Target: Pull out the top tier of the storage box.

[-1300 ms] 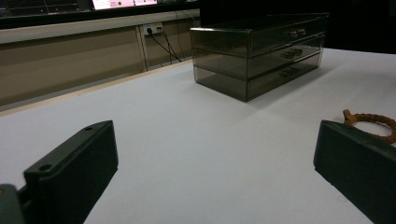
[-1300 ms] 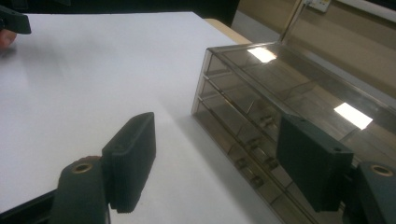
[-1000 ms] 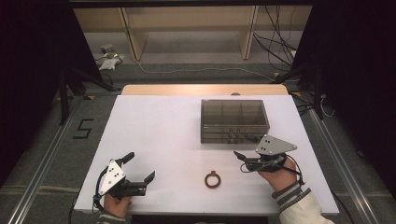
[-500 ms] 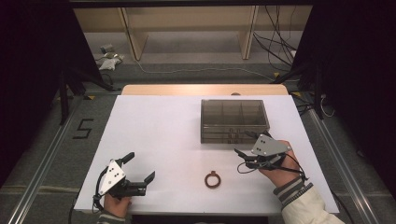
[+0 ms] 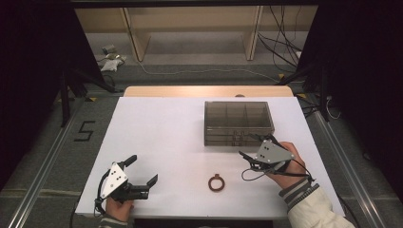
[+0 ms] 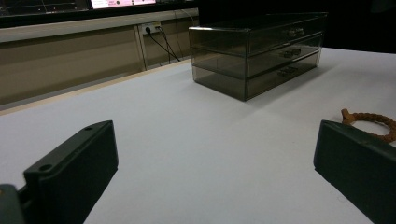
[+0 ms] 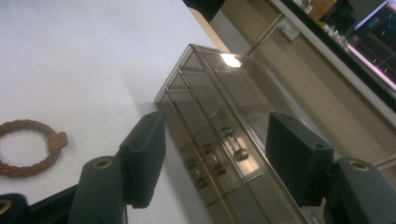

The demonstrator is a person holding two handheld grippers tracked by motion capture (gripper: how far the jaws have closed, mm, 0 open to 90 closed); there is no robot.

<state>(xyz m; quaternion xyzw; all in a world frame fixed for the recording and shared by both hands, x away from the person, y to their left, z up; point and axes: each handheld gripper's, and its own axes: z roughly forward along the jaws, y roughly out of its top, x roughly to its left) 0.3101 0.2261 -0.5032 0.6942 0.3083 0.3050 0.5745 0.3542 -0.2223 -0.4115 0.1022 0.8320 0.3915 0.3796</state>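
Note:
A smoky clear drawer box (image 5: 237, 122) with three drawers stands on the white table (image 5: 161, 128), right of centre. A brown braided bracelet (image 5: 216, 183) lies flat near the front edge. My right gripper (image 5: 252, 147) is open and empty, just in front of the box's drawer fronts. In the right gripper view the jaws (image 7: 215, 158) frame the drawer handles of the box (image 7: 219, 135), with the bracelet (image 7: 28, 147) off to the left. My left gripper (image 5: 141, 169) rests open and empty at the front left. Its own view shows the box (image 6: 261, 51) far ahead and the bracelet (image 6: 371, 123) behind the right jaw.
A wooden strip (image 5: 209, 91) borders the table's far side. Beyond it are shelf legs and cables (image 5: 285, 42) on the floor. A "5" mark (image 5: 84, 130) is on the floor at the left. Bare white surface spans the table's left and middle.
My right gripper has shifted slightly left and nearer the drawer fronts, turning a little in the hand. The left gripper, bracelet and box have stayed put.

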